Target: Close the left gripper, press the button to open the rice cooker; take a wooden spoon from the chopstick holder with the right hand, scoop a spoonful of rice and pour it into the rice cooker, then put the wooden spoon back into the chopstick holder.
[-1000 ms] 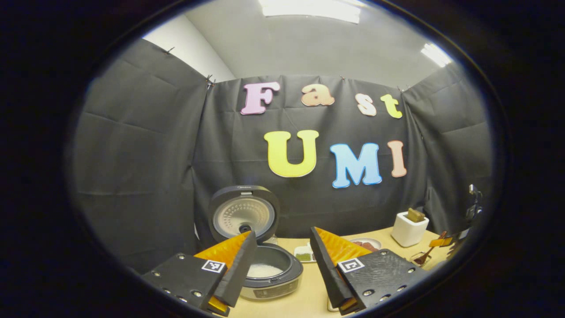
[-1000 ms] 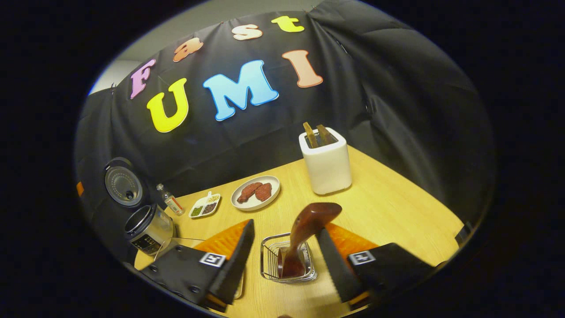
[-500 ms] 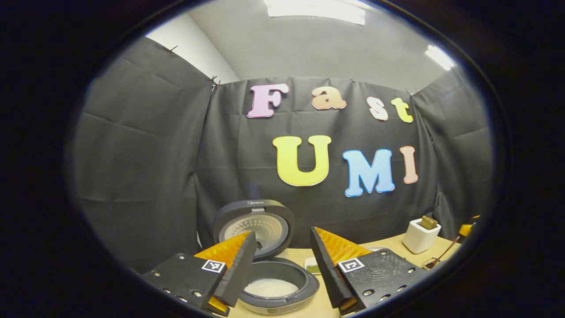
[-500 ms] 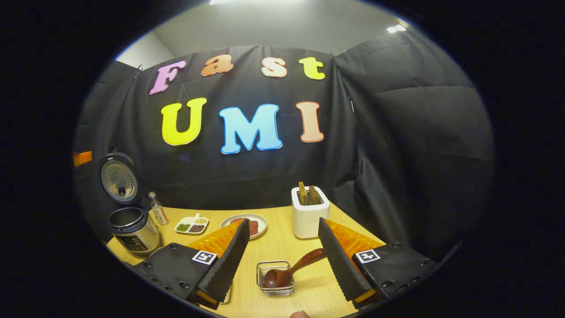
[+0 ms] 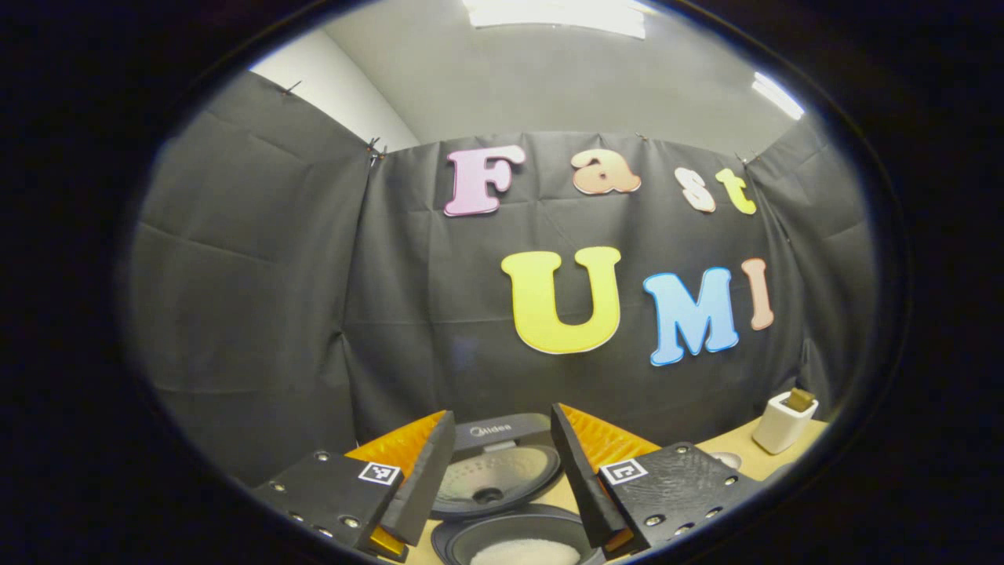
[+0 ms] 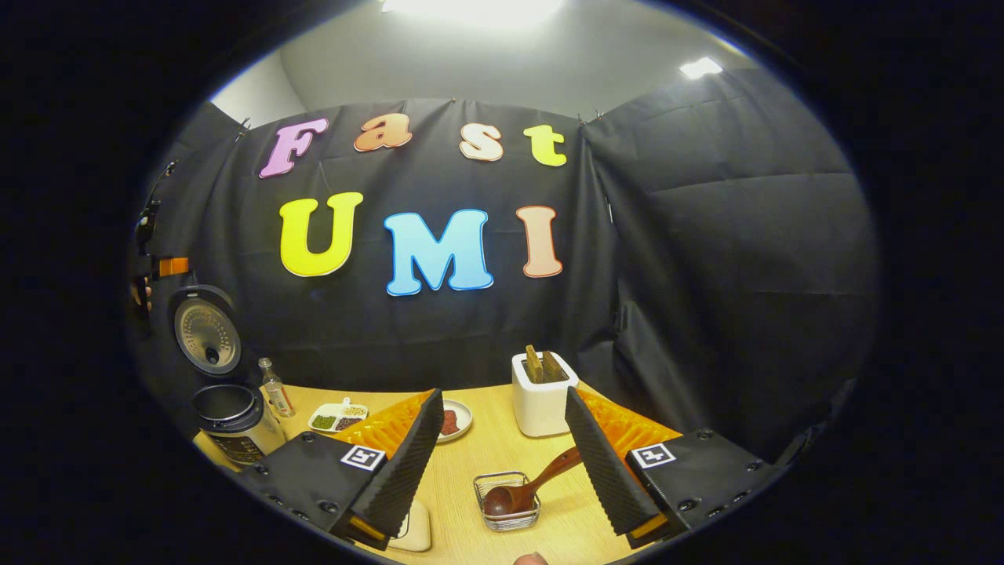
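Right gripper wide open, holding nothing. Spoon sits bowl-down in wire holder on table, handle leaning up toward our right finger. We think spoon light, hard, smooth, maybe slippery; best pinch at mid handle. Left gripper open too, above cooker, lid up, white rice inside.

Wooden table: rice cooker, chopstick holder, toaster, plates.
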`<state>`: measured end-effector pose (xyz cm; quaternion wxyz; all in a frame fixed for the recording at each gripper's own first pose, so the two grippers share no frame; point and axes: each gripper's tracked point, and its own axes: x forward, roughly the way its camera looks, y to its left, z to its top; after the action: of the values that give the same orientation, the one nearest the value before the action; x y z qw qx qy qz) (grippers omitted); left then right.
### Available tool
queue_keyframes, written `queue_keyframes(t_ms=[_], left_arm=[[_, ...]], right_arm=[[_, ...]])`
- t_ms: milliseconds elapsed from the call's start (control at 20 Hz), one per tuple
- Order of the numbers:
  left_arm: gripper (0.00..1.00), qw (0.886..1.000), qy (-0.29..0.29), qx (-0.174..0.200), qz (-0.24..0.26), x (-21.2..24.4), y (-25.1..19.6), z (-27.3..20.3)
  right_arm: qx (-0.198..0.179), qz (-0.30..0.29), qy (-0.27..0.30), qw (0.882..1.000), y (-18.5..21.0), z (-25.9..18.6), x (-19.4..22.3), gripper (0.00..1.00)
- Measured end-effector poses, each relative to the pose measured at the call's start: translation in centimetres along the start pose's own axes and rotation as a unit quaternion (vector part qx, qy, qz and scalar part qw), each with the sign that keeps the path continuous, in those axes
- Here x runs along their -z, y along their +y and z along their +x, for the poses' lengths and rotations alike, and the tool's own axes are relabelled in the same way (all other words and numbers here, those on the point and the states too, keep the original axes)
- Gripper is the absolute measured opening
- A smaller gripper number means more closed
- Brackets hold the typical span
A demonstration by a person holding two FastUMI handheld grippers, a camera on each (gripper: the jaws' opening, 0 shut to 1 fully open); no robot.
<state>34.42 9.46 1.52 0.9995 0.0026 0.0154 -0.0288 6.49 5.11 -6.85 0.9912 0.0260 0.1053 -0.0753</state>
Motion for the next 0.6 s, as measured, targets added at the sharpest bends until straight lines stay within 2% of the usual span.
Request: queue_keyframes(t_ms=[300,450,600], left_arm=[[0.76,0.999,0.029,-0.015,-0.008,2.7,2.1,7.6],[0.77,0.998,0.06,-0.019,-0.007,5.2,2.2,8.8],[0.78,0.998,0.049,-0.025,-0.026,5.0,2.2,8.4]], right_arm=[[0.019,-0.013,0.009,1.0,-0.3,-0.4,0.6,0.98],[0.018,-0.013,0.013,1.0,-0.6,-0.3,0.6,0.98],[0.012,-0.018,0.01,1.0,-0.7,-0.1,0.1,0.98]])
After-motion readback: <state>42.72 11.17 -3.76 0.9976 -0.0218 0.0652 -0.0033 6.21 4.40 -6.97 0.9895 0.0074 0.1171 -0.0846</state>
